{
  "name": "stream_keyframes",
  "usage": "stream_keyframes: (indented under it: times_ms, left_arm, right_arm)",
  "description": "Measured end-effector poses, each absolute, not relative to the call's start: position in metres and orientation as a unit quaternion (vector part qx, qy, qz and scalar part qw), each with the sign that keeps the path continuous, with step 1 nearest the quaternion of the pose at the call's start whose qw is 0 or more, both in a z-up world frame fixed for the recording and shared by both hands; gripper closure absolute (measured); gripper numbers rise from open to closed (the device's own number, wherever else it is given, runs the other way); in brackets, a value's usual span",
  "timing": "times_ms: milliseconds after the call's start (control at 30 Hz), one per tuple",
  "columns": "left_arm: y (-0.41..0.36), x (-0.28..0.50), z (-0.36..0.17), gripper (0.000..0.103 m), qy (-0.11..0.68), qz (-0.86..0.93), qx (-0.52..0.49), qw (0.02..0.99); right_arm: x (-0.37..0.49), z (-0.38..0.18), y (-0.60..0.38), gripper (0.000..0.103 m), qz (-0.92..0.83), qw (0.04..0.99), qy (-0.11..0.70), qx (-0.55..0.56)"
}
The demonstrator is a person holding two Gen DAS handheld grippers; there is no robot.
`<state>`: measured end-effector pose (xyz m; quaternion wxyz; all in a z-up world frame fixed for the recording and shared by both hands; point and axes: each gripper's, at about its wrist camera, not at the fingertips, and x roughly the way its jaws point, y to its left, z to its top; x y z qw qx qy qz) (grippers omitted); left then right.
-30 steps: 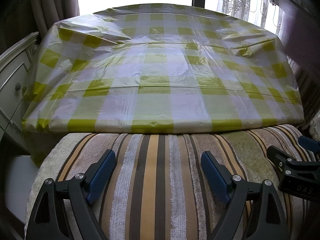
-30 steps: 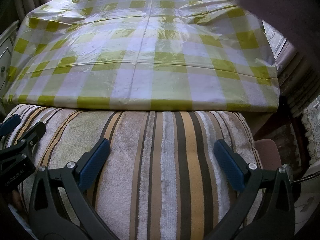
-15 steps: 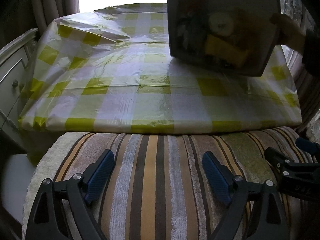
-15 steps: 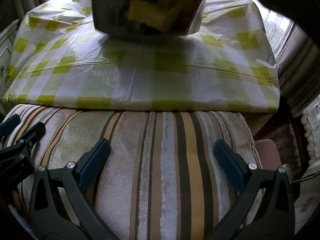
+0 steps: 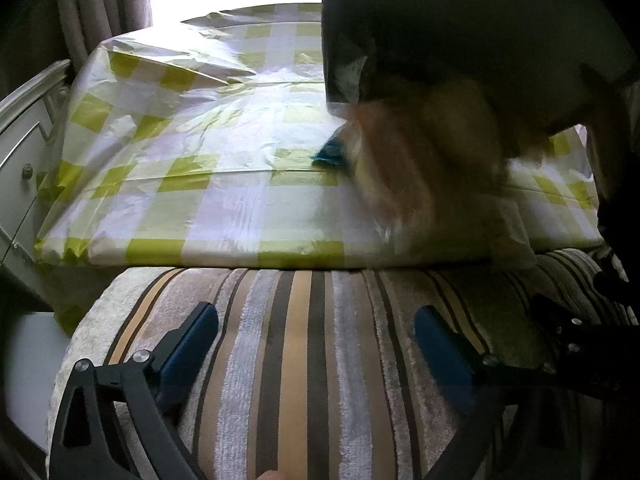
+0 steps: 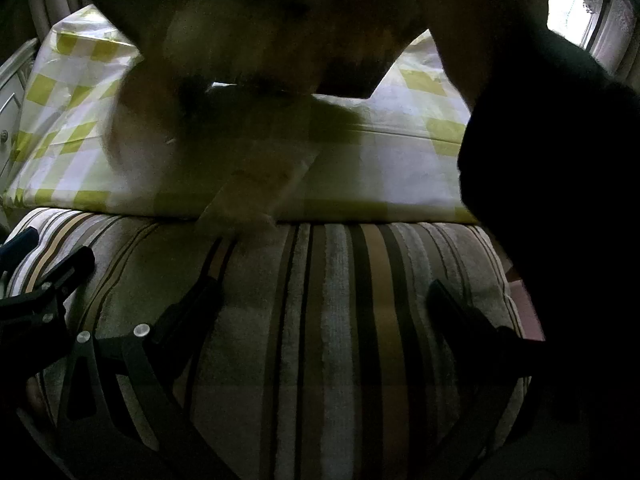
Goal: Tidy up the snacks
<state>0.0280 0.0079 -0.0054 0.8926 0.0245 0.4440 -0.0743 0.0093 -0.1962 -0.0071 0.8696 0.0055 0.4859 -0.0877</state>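
Looking over the scene, I had the counter [image 5: 208, 184] ahead, covered in a wrinkled yellow-and-white checked plastic sheet, with a striped cushion [image 5: 304, 360] nearest the cameras and a white drawer unit [image 5: 24, 152] off to the left. A dark container [image 5: 460, 32] was tipped over the right part of the counter, held by someone's dark sleeve [image 6: 560, 160], and the snacks [image 5: 420, 152] were tumbling out of it in a blur onto the plastic, one teal-edged packet [image 5: 332, 154] showing at the pile's left side. A pale packet [image 6: 248, 200] had reached the near counter edge, right at the cushion.

I judged the snacks light, soft wrapped packets: crinkly film, slippery on that glossy sheet, and likely crushable inside. I'd have taken each across its flat middle or at a sealed end, with a gentle squeeze, once the pile settled. Pushing would just have made them slide. Exact kinds I couldn't tell through the blur.

The left gripper [image 5: 316, 344] hung over the cushion, its blue fingers [image 5: 192, 344] spreading wider with nothing between them. The right gripper [image 6: 324, 304] sat alongside, very dark in its view, its fingers [image 6: 188, 312] spread wide and empty too. Neither touched any snack yet.
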Motion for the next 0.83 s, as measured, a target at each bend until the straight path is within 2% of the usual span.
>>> stream_keyframes:
  times_ms: [833]
  left_arm:
    - [0.0076, 0.0284, -0.0035, 0.0, 0.448, -0.072, 0.021, 0.891]
  right_arm:
    - [0.012, -0.0071, -0.1989, 0.0, -0.088, 0.869, 0.487, 0.003]
